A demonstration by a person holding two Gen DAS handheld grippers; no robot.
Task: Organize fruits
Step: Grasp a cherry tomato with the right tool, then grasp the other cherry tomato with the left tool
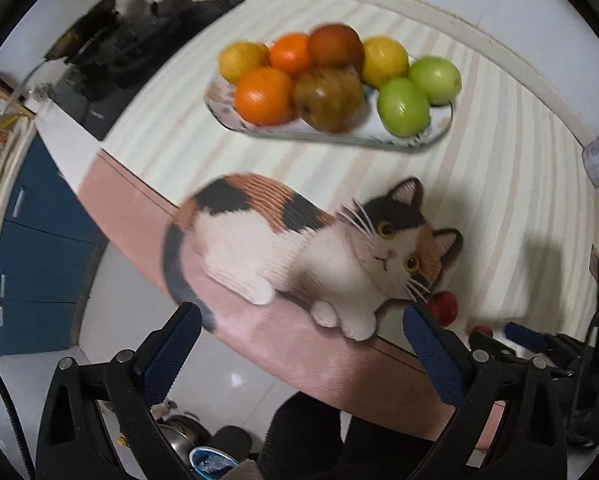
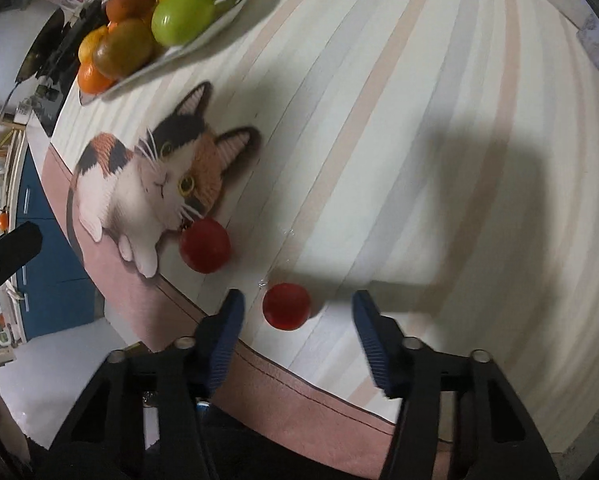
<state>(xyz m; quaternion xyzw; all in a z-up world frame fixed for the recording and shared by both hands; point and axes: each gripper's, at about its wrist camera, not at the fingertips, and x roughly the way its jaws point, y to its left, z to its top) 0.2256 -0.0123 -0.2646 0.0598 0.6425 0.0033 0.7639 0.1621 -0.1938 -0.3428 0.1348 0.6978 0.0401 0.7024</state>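
Grippers poised beside cat-shaped mat [image 2: 151, 184]: right gripper [image 2: 297, 312], jaws apart, straddles small red fruit [image 2: 286, 306] untouched; left gripper [image 1: 303, 332] gapes empty; fruit plate [image 1: 419, 142] lies beyond mat.

Blue cabinets [image 1: 39, 248] stand beside a pale tiled floor [image 1: 131, 312].

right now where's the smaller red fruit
In the right wrist view the smaller red fruit lies on the striped tablecloth between the right gripper's open fingers, nearer the left one, just below the bigger red fruit.
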